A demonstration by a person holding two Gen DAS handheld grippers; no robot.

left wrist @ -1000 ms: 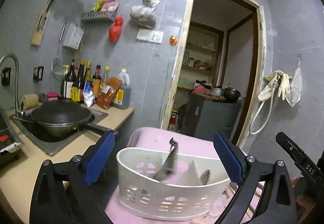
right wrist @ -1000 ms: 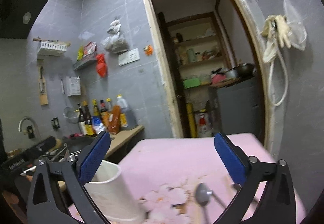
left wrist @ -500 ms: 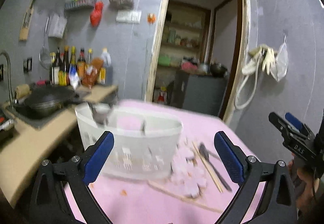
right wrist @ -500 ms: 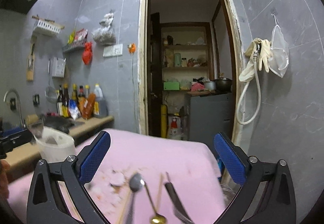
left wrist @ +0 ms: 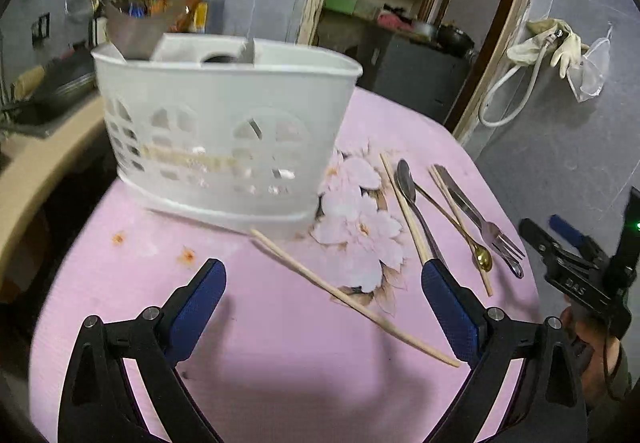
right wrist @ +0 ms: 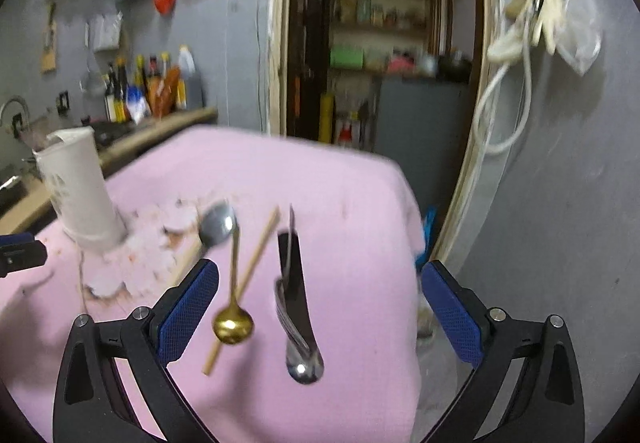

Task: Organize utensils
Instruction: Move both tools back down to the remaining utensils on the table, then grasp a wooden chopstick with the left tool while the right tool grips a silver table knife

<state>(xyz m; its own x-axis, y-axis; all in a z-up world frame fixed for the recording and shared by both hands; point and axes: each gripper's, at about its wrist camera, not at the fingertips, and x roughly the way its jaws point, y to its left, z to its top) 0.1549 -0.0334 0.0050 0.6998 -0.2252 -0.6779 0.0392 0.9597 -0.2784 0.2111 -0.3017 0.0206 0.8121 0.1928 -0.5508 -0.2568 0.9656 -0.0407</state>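
- 1 white caddy (left wrist: pixel 224 131), perforated wall, stands on the pink table (left wrist: pixel 280 363) at its far left; a metal blade pokes out of its left compartment
- loose on the table, right of the caddy: 3 chopsticks, 1 silver spoon (left wrist: pixel 408 187), 1 gold spoon (left wrist: pixel 482 261), 1 fork (left wrist: pixel 500 239)
- knife (right wrist: pixel 294 271) shows in my right view, lying over what looks like the fork
- long chopstick (left wrist: pixel 352 303) lies diagonally, alone, nearest my left gripper (left wrist: pixel 324 303)
- left gripper: jaws wide apart, nothing between them, over bare table
- right gripper (right wrist: pixel 320 307): jaws have just been narrowing a bit, spread wide, grasping nothing; gold spoon and knife sit between them
- utensils lie near the table's right edge; open pink surface in front of the caddy
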